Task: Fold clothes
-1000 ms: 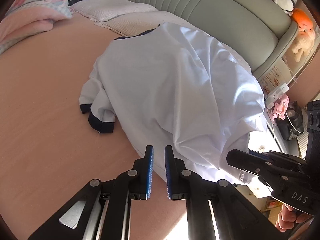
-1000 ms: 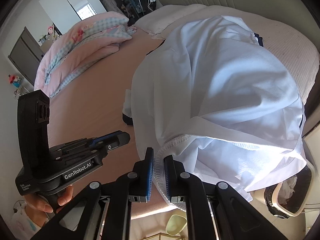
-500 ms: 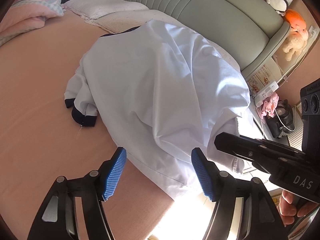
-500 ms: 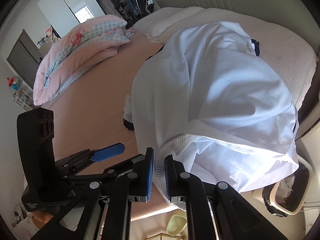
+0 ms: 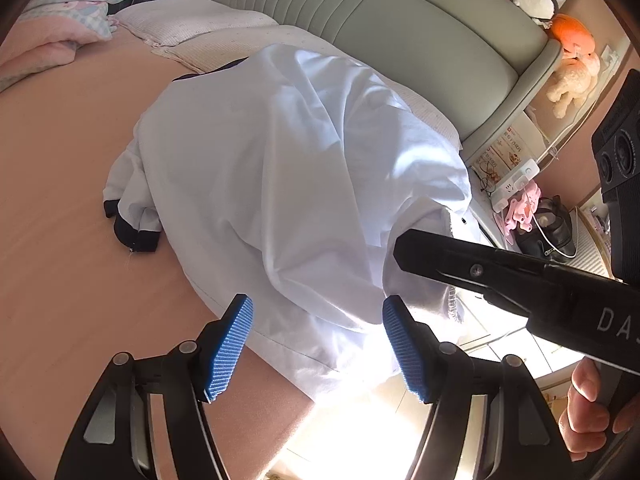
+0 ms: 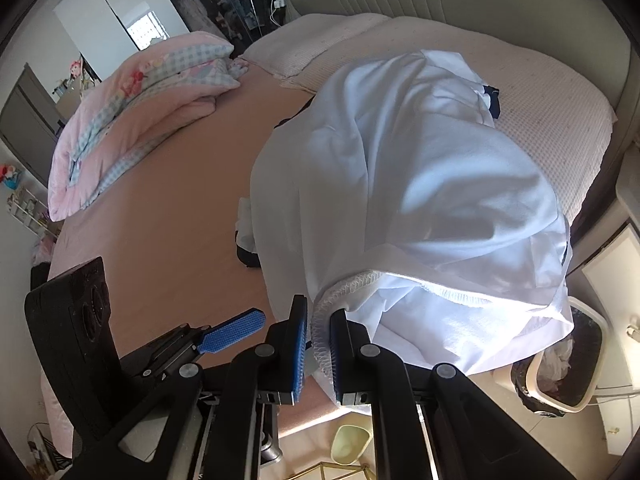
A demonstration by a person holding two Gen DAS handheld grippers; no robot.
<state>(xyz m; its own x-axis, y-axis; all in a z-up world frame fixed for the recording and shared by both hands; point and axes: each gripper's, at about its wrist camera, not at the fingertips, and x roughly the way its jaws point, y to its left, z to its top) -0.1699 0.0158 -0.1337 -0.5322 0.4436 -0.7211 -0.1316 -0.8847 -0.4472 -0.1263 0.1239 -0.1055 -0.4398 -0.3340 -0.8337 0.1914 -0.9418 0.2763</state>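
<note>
While our right gripper (image 6: 319,354) pinches the white shirt's (image 5: 280,184) hem, our left gripper (image 5: 316,344) hangs spread and empty; no neat fold shows yet on the bed (image 5: 60,200).

left gripper (image 5: 316,344): jaws apart, empty | white shirt (image 5: 280,176): rumpled on bed (image 5: 60,200) (navy cuffs); right gripper (image 5: 404,252) grips hem

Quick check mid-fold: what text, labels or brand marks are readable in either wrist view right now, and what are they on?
"DA": white letters on the black body of the right hand-held gripper, cut off at the picture's edge.
Poster beside the headboard: red mark and printed lines, too small to read.
White shirt: no print visible.
Right wrist view: nothing readable.
</note>
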